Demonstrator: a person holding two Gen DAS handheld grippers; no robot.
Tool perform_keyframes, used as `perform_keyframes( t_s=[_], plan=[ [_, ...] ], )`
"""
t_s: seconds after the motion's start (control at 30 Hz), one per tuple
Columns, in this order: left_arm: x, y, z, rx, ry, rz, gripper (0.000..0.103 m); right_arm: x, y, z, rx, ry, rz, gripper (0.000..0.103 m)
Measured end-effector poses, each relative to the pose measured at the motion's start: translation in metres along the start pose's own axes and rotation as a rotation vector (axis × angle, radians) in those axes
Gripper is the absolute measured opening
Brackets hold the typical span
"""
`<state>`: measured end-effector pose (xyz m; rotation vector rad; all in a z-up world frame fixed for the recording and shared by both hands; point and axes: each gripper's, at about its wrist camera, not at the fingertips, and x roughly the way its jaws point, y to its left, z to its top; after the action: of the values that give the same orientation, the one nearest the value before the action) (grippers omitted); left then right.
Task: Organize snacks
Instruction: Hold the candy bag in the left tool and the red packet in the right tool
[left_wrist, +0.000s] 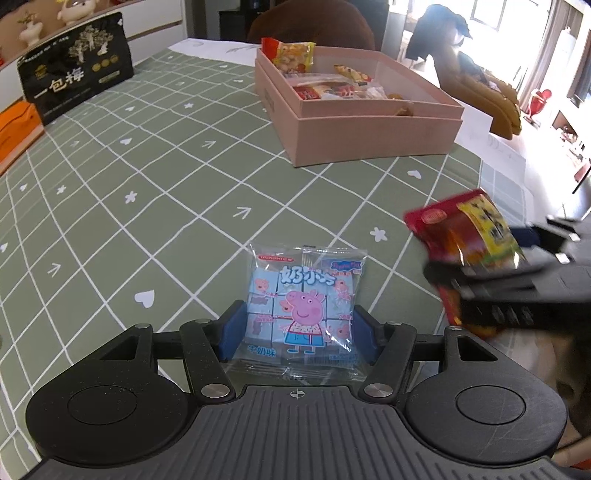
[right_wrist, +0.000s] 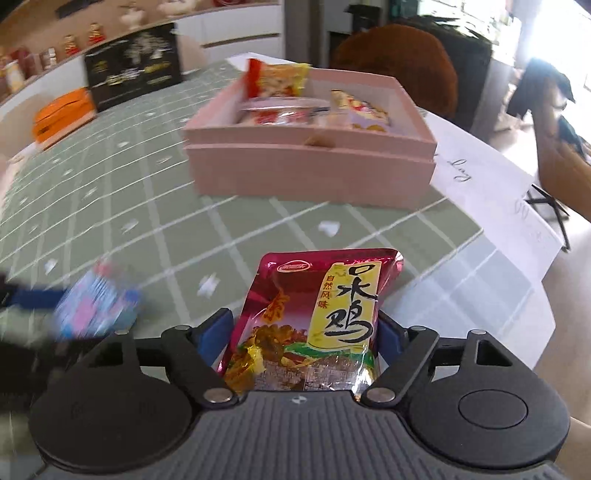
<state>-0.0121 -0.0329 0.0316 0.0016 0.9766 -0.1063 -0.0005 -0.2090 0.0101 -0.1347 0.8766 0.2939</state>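
My left gripper (left_wrist: 297, 332) is shut on a blue Peppa Pig snack packet (left_wrist: 304, 306) and holds it above the green tablecloth (left_wrist: 147, 192). My right gripper (right_wrist: 304, 332) is shut on a red chicken snack pouch (right_wrist: 317, 321). The pouch also shows blurred at the right of the left wrist view (left_wrist: 465, 240). The Peppa Pig packet shows blurred at the left of the right wrist view (right_wrist: 96, 306). A pink open box (left_wrist: 369, 136) with several snack packets inside stands ahead of both grippers; it also shows in the right wrist view (right_wrist: 306, 170).
A black gift box (left_wrist: 74, 70) stands at the far left, with an orange box (left_wrist: 14, 129) beside it. White paper sheets (right_wrist: 491, 192) lie right of the pink box at the table's edge. A brown chair (right_wrist: 399, 62) stands behind the table.
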Motion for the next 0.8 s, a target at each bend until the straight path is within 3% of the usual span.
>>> perform_keyframes(
  t_s=[0.17, 0.43, 0.47, 0.53, 0.57, 0.63, 0.8],
  plan=[
    [0.001, -0.003, -0.002, 0.016, -0.009, 0.004, 0.069, -0.014, -0.005, -0.021, -0.020, -0.028, 0.019, 0.089],
    [0.001, -0.004, -0.005, 0.034, -0.021, 0.012, 0.070, -0.005, 0.003, -0.008, 0.067, 0.022, -0.051, 0.093],
    [0.001, -0.004, -0.005, 0.032, -0.020, 0.009, 0.070, -0.004, 0.004, -0.005, 0.075, 0.035, -0.052, 0.091],
    [0.000, -0.003, -0.004, 0.025, -0.020, 0.005, 0.069, -0.007, 0.004, -0.003, 0.069, 0.036, -0.038, 0.070],
    [0.000, -0.003, -0.004, 0.022, -0.021, 0.004, 0.069, -0.011, 0.004, -0.003, 0.068, 0.036, -0.017, 0.066],
    [0.000, -0.003, -0.005, 0.021, -0.024, 0.003, 0.069, -0.020, 0.000, -0.002, 0.078, 0.026, 0.017, 0.044],
    [-0.001, -0.004, -0.008, 0.033, -0.037, 0.009, 0.069, -0.032, -0.003, -0.003, 0.072, 0.032, 0.059, 0.038]
  ],
)
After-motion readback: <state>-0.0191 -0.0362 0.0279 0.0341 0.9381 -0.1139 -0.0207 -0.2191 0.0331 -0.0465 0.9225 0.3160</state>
